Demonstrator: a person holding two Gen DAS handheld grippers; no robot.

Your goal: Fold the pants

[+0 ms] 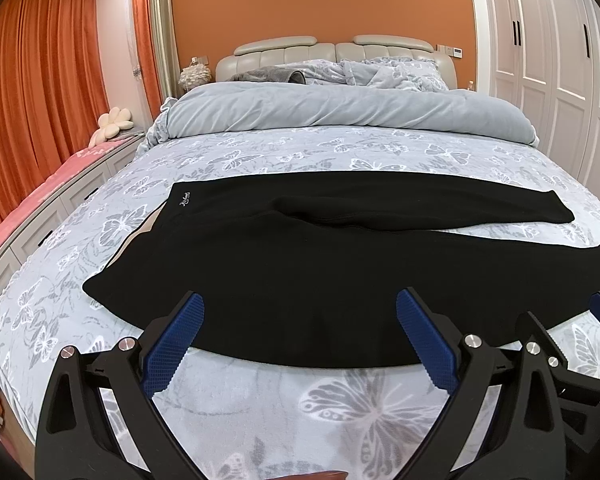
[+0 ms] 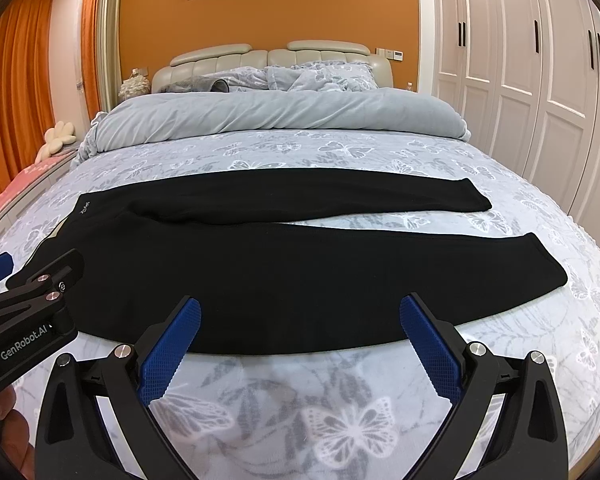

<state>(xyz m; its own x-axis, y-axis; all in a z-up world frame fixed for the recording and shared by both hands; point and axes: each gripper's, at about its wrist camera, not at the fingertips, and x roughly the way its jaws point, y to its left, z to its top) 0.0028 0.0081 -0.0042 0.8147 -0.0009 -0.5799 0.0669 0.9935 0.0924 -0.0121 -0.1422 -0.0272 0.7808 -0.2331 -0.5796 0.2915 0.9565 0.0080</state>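
— Where are my grippers?

— I hold the left gripper (image 1: 300, 320) and right gripper (image 2: 300, 324) spread apart above the near edge of the black pants (image 1: 300, 264), which lie flat across the bed (image 1: 340, 408), legs pointing right.

— Best approach?

— I'd pinch the near leg's edge with both and lift evenly toward the far leg.

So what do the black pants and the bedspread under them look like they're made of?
The pants look like a soft matte knit or fleece, perhaps cotton: no sheen, limp rounded edges, no crisp creases. The bedspread looks like plush, velvety fleece: a fuzzy nap blurs its printed butterflies. The exact fibre of either can't be told.
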